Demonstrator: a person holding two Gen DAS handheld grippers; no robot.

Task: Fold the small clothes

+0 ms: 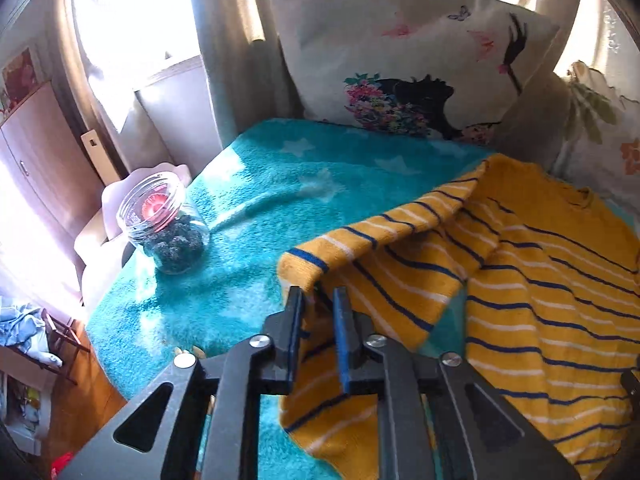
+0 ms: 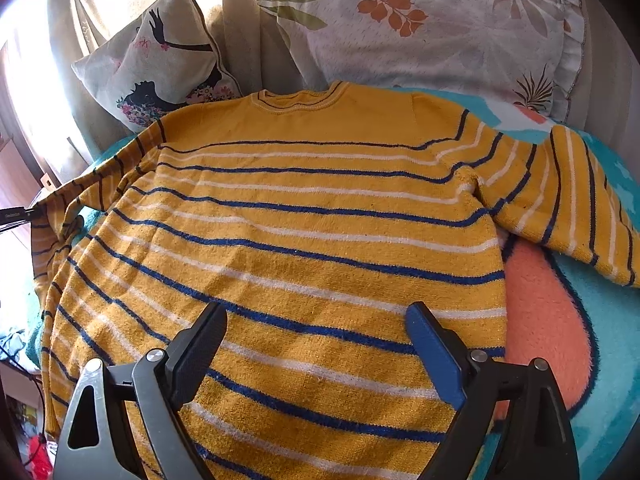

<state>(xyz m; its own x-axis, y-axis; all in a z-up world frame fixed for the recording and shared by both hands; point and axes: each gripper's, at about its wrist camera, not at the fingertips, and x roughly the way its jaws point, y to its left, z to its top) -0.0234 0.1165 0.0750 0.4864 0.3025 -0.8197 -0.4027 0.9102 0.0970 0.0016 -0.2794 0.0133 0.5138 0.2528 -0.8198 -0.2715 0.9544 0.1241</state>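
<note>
We saw one yellow striped sweater (image 2: 304, 208) spread flat on the teal blanket (image 1: 248, 216), collar far, before two pillows (image 2: 432, 28). Our left tool (image 1: 318, 300) pinched the cuff of one sleeve (image 1: 384, 232), lifted above the blanket. Our right tool (image 2: 316, 320) hung wide over the hem. One glass jar (image 1: 166, 226) stood left.

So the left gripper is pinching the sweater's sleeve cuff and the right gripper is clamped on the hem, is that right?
Not quite. The left gripper does pinch the sleeve cuff, but the right gripper is open over the sweater, holding nothing, as the right wrist view shows.
</note>
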